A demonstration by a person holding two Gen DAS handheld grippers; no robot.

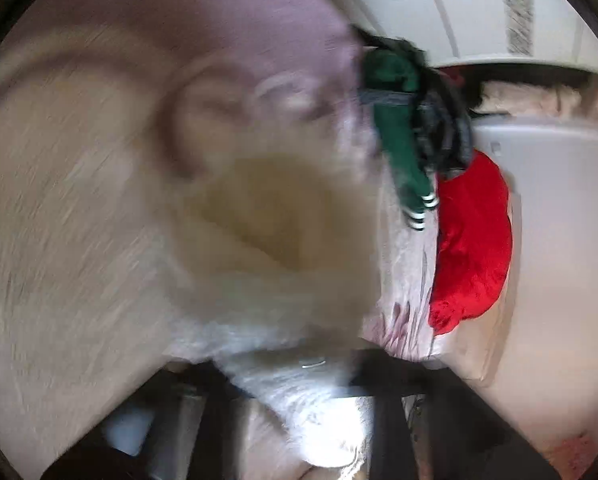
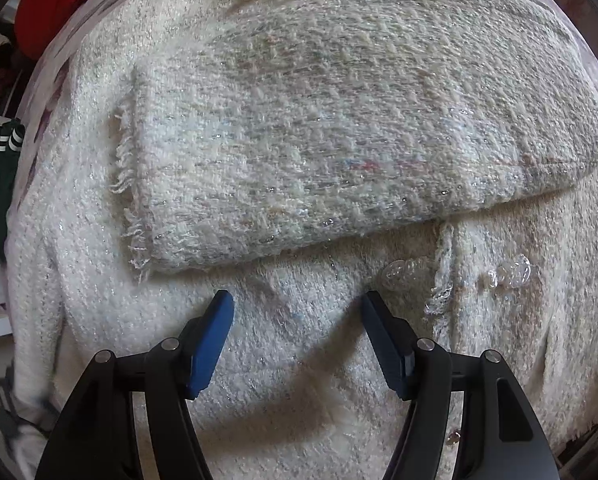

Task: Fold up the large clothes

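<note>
A cream tweed jacket [image 2: 299, 340] lies spread on a bed with a pale floral sheet [image 2: 45, 92], one fringed sleeve [image 2: 339, 128] already folded flat across its body. The right gripper [image 2: 297, 304] hovers just above the lower part of the jacket, its blue-padded fingers [image 2: 213, 340] spread wide and holding nothing; clear glass-like buttons [image 2: 511, 272] sit just to the right of it along the front edge.

The left wrist view is badly smeared. It shows pale fuzzy fabric, likely the same jacket, filling most of the frame and bunched close to the lens where the left gripper should be; whether that gripper is pinching the cloth or spread cannot be told.

Beyond the jacket, other clothes wait in a heap: a red garment [image 1: 471, 240], a green one with white-striped cuffs [image 1: 399, 152] and something dark [image 1: 443, 132] beside it, near a white piece of furniture [image 1: 547, 184].

By the look of it, the fold is partly done: one sleeve is in, while the second sleeve and the final folding of the body appear still to come, and the heap is untouched.
</note>
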